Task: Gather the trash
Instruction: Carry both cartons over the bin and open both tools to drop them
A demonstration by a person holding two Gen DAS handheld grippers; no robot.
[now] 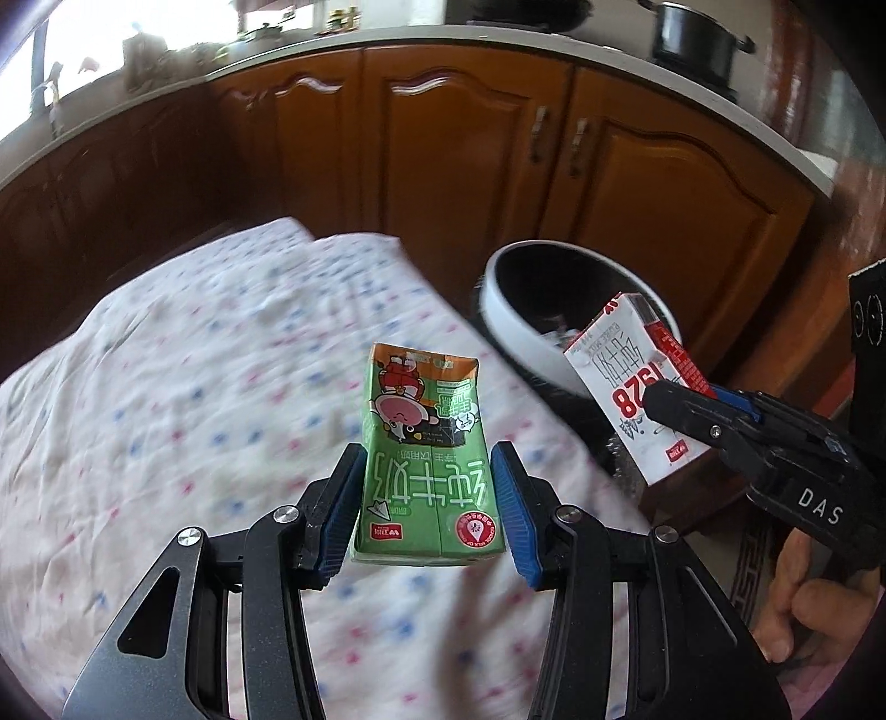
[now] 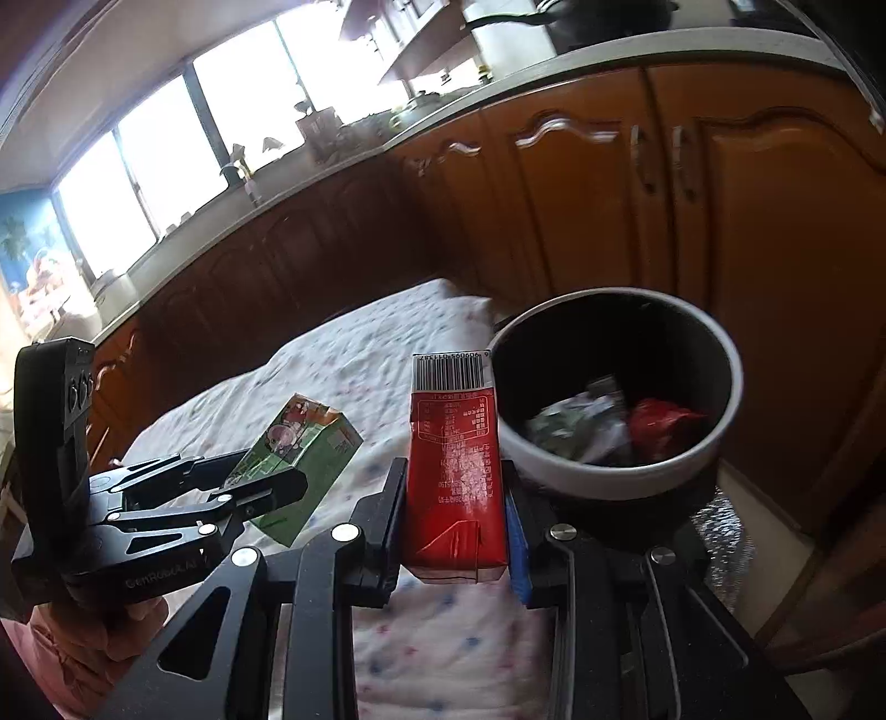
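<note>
My left gripper (image 1: 429, 498) is shut on a green milk carton (image 1: 423, 459) and holds it above the dotted tablecloth (image 1: 194, 387). It also shows in the right wrist view (image 2: 260, 487), with the green carton (image 2: 299, 448) in it. My right gripper (image 2: 457, 520) is shut on a red and white milk carton (image 2: 457, 471), held just left of the trash bin (image 2: 725, 354). That carton (image 1: 637, 382) shows in the left wrist view in front of the bin (image 1: 515, 327). The bin holds crumpled wrappers (image 2: 587, 426).
The bin is black inside with a white rim and stands off the table's right edge. Brown wooden cabinets (image 2: 664, 194) with a pale countertop (image 1: 387, 39) run behind. A black pot (image 1: 695, 36) sits on the counter at the right.
</note>
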